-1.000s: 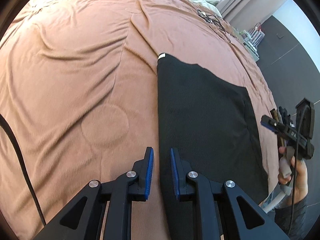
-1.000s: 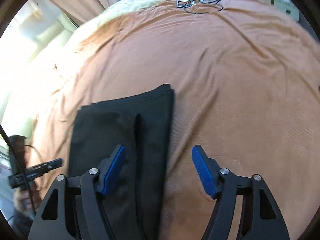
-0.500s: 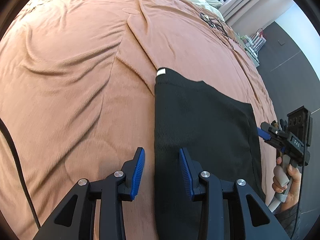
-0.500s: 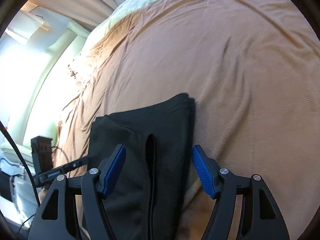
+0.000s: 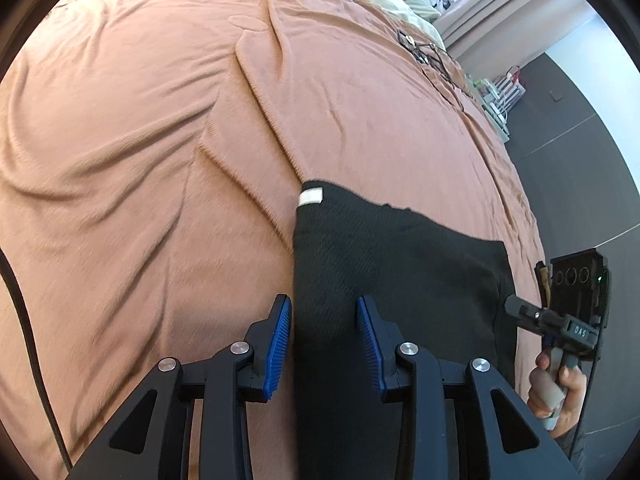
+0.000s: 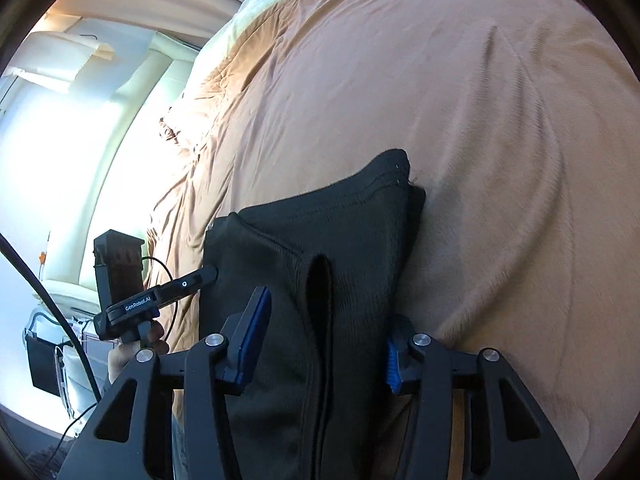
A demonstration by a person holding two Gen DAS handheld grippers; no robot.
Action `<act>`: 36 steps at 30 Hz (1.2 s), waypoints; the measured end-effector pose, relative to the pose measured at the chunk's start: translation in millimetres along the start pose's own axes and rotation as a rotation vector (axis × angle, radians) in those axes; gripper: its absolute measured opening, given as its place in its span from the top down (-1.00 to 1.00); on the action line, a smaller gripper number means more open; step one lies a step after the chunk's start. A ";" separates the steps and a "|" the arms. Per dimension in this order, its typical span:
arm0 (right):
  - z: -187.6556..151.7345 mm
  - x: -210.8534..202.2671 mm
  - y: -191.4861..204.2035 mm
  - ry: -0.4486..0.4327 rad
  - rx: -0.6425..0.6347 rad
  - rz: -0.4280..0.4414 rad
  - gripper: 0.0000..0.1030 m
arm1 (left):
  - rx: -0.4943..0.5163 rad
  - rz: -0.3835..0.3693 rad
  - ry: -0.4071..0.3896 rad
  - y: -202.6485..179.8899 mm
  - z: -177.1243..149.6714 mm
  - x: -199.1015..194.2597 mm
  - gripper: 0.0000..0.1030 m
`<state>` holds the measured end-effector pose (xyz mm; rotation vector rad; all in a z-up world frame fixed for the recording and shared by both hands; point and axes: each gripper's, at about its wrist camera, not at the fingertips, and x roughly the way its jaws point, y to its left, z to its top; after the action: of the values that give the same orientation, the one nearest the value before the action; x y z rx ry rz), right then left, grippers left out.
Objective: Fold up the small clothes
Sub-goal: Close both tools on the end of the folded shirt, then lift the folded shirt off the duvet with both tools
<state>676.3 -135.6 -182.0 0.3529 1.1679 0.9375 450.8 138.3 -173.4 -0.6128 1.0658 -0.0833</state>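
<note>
soft black knit cloth [image 5: 400, 272], folded flat, near right edge of fuzzy brown blanket [image 5: 160, 160] | left gripper [image 5: 323, 340] loose astride cloth's edge | right gripper [image 6: 320, 340] closing around thick black fold, grip unclear

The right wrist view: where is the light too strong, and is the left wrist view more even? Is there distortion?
Right wrist view: the window area at the left is blown out to white, and the black garment shows little detail. Left wrist view: even light, and the weave of the garment is readable. Both views: fisheye bending, dark round corners.
</note>
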 end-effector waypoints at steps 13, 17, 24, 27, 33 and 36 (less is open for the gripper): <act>-4.2 -2.2 38.4 -0.021 -0.114 -0.135 0.83 | 0.015 0.031 -0.038 -12.2 13.3 7.9 0.84; -13.0 -16.3 57.5 -0.070 -0.140 -0.121 0.83 | 0.036 0.008 -0.071 -20.4 11.7 -12.8 0.86; -37.1 -51.2 91.7 -0.154 -0.192 -0.129 0.84 | 0.096 -0.021 -0.142 -49.2 7.3 -58.9 0.86; -52.6 -75.2 102.9 -0.194 -0.211 -0.131 0.84 | 0.124 -0.037 -0.173 -64.2 4.2 -80.4 0.86; -81.9 -119.0 125.9 -0.271 -0.250 -0.140 0.84 | 0.183 -0.101 -0.234 -100.9 -3.5 -121.7 0.86; -98.9 -146.9 134.7 -0.319 -0.260 -0.136 0.84 | 0.205 -0.110 -0.251 -117.9 -5.2 -135.3 0.86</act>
<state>516.3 -192.0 -37.9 0.2006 0.7586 0.8651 405.6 85.4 -7.9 -0.4818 0.7692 -0.2039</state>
